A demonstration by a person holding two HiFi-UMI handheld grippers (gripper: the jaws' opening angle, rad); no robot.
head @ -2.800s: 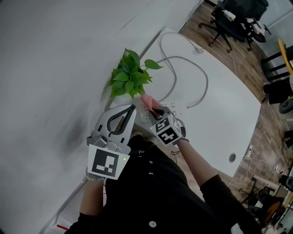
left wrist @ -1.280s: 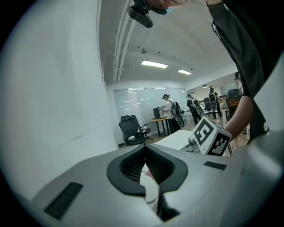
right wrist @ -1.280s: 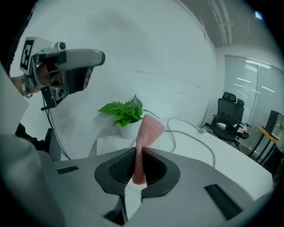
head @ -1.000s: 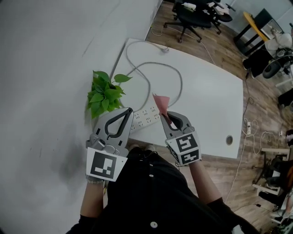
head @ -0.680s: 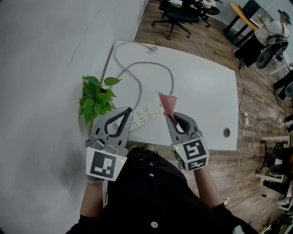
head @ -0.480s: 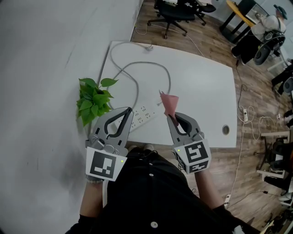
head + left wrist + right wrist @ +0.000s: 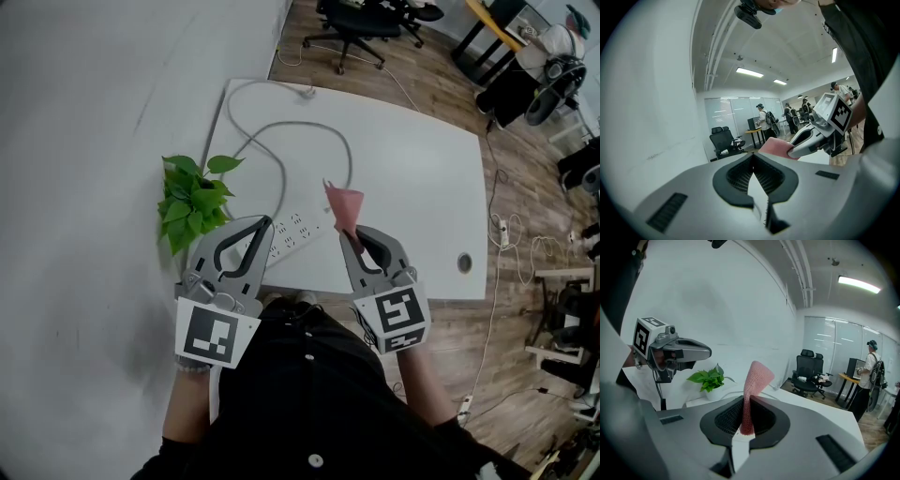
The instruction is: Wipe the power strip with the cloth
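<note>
The white power strip (image 7: 298, 231) lies on the white table (image 7: 422, 178) beside a potted plant. My right gripper (image 7: 345, 236) is shut on a pink cloth (image 7: 343, 206), held up above the table to the right of the strip and apart from it. In the right gripper view the cloth (image 7: 753, 380) stands up out of the right gripper (image 7: 746, 414). My left gripper (image 7: 265, 223) hovers over the strip's near end, shut with nothing in it; its jaws meet in the left gripper view (image 7: 753, 161), which also shows the cloth (image 7: 776, 146).
A green potted plant (image 7: 192, 202) stands at the table's left edge against the grey wall. The strip's grey cable (image 7: 281, 155) loops across the far part of the table. A cable hole (image 7: 464, 263) sits near the right front corner. Office chairs (image 7: 361, 19) stand beyond on the wood floor.
The right gripper has lifted the cloth off the power strip and drawn back to the right. The left gripper has stayed shut. In the last half second almost nothing moved.
</note>
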